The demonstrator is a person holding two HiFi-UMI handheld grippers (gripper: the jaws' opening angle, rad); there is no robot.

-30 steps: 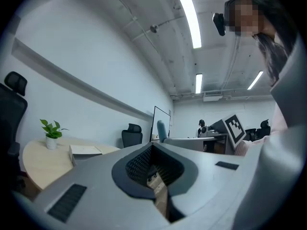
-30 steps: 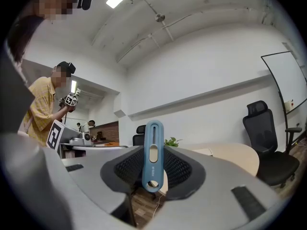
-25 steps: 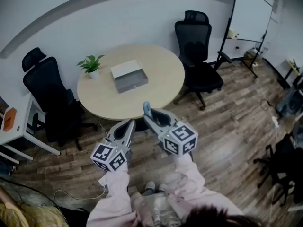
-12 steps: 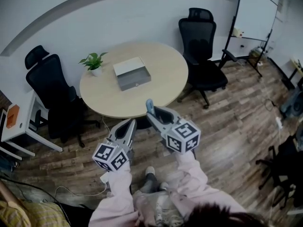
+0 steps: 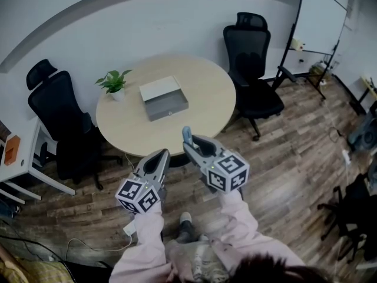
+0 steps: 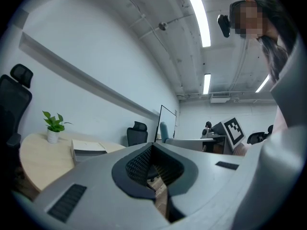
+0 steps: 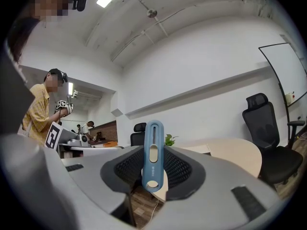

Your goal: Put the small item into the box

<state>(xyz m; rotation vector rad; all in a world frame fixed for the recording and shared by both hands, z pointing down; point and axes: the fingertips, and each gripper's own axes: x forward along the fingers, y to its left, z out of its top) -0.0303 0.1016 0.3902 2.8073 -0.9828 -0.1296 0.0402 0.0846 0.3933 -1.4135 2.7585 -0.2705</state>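
The right claw [image 7: 154, 176] pinches a slim blue item [image 7: 153, 147] upright between its pads, held in the air short of the surface [image 5: 203, 93]. The left claw [image 6: 156, 169] is closed and empty. This looks like the carry step. Next, the right claw needs to reach over the box [image 5: 164, 98] mid-surface and part its pads.

Office meeting room: round table [image 5: 200, 108] with black swivel chairs [image 5: 250, 58] around it, whiteboard on a stand [image 5: 324, 16], white desk [image 5: 23, 164], ceiling strip lights [image 6: 197, 16].
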